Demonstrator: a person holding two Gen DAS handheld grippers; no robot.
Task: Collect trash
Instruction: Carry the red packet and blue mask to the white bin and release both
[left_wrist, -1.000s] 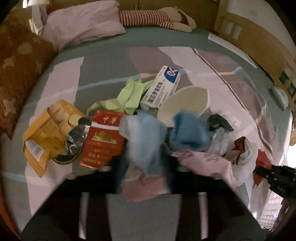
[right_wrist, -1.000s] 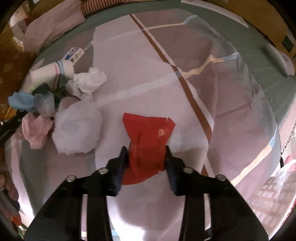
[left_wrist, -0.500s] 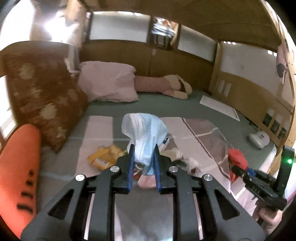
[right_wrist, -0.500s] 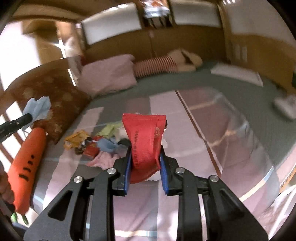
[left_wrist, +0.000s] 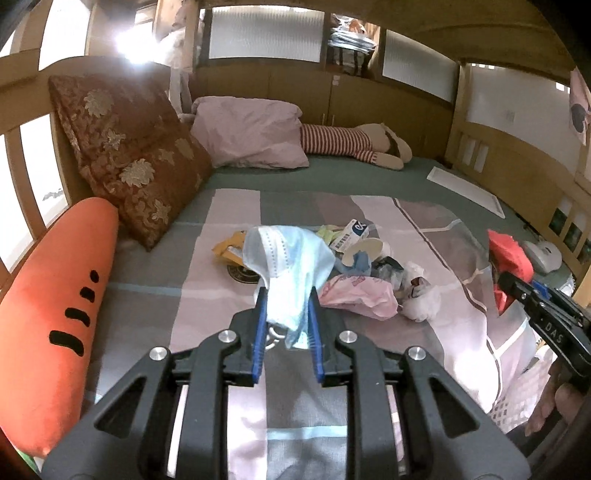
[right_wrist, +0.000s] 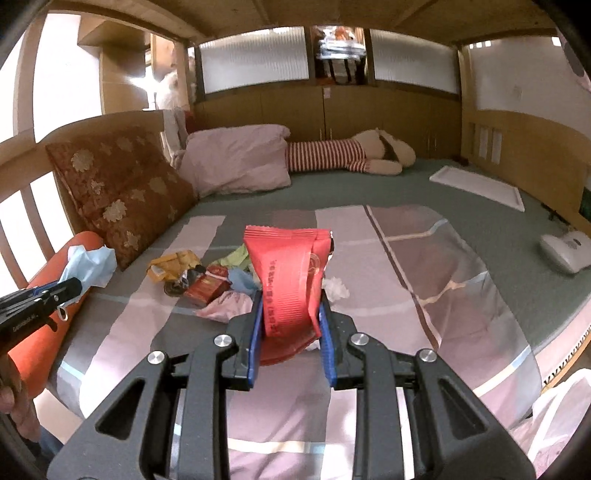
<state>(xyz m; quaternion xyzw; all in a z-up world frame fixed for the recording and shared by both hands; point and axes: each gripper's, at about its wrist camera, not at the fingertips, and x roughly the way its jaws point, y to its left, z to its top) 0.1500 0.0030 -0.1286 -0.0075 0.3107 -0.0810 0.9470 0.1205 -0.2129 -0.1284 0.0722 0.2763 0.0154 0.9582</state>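
My left gripper (left_wrist: 286, 295) is shut on a crumpled light-blue face mask (left_wrist: 288, 258), held up above the bed. My right gripper (right_wrist: 291, 299) is shut on a red snack wrapper (right_wrist: 291, 277), also lifted clear of the bedspread. In the left wrist view the right gripper (left_wrist: 509, 284) shows at the right edge with the red wrapper (left_wrist: 508, 253). In the right wrist view the left gripper (right_wrist: 72, 286) shows at the far left with the mask (right_wrist: 90, 264). A heap of trash lies mid-bed: a pink bag (left_wrist: 356, 295), a white paper cup (left_wrist: 365, 248), a medicine box (left_wrist: 351, 233), a yellow snack bag (right_wrist: 171, 264), a red cigarette pack (right_wrist: 208, 288).
A carrot-shaped orange cushion (left_wrist: 55, 314) lies along the bed's left side, with a brown patterned pillow (left_wrist: 125, 158) behind it. A pink pillow (left_wrist: 251, 133) and a striped plush toy (left_wrist: 354, 146) sit at the headboard. A white device (right_wrist: 567, 251) rests at the right edge.
Both grippers rose and tilted up from close over the bedspread, carrying the mask and the red wrapper away from the heap. The views went from the bed surface to the whole room.
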